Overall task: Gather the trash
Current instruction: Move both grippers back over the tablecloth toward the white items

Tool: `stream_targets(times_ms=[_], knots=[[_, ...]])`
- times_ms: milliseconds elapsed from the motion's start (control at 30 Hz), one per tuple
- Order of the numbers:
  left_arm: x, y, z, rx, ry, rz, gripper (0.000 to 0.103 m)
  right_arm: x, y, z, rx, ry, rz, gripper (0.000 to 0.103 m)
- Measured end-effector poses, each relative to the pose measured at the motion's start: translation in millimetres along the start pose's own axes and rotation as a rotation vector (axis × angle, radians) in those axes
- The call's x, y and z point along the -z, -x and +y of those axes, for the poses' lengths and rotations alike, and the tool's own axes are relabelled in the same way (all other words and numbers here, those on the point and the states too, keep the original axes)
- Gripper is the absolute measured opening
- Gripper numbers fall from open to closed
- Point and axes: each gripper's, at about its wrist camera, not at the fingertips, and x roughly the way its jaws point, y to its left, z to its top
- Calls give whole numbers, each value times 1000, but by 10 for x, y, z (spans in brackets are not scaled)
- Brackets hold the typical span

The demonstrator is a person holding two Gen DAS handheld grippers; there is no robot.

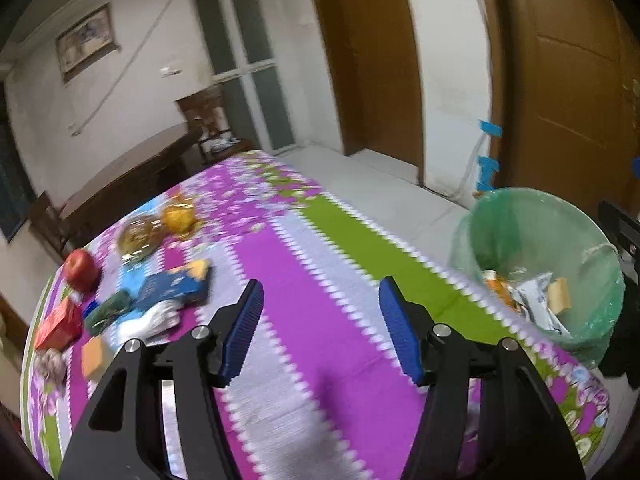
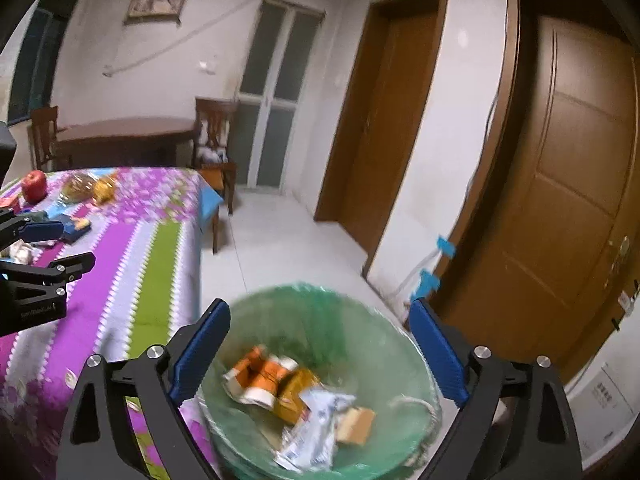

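- Now both tools are empty: the right tool (image 2: 318,354) stands wide over the bin (image 2: 280,300), with nothing between its blue pads, and the left tool (image 1: 320,328) is parted about halfway over the striped desk (image 1: 304,280), also gripping nothing.
- The bin sits on the floor just beside the desk's edge, lined with a thin green bag; inside lie an orange-and-white crumpled packet (image 2: 262,376), a silvery white wrapper (image 2: 316,428) and a small tan piece (image 2: 356,424).
- The trash still to gather lies in a cluster at the far end of the desk — a blue packet (image 1: 172,286), a white crumpled wrapper (image 1: 150,322), a dark green wad (image 1: 108,310), a red box (image 1: 58,326) and a small orange card (image 1: 94,354).
- An apple (image 1: 82,270) and two bagged foods (image 1: 156,228) lie near that cluster; I judge them not to be trash, so steer round them.
- The next step looks like another pick-up: bring the left tool low over one piece, pads either side of it, and close only when it sits squarely between them.
- The wrappers look light and limp — pinch a bunched fold rather than a flat edge, or they may slip out.
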Motion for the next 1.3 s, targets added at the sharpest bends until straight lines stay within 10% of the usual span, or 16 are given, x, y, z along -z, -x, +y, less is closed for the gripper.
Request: stream_targets(times_ms=[400,933,1300], knots=[[449,520,1094,-122,199,-35,65,-198,210,810,-146,15,-88,95],[1361,823,2885,-319,485,123,65,-484,20,2159,-624,170,30,96],[1395,867,2936,-262,495,111,65,-644,-408,3243,-808,357,178,93]])
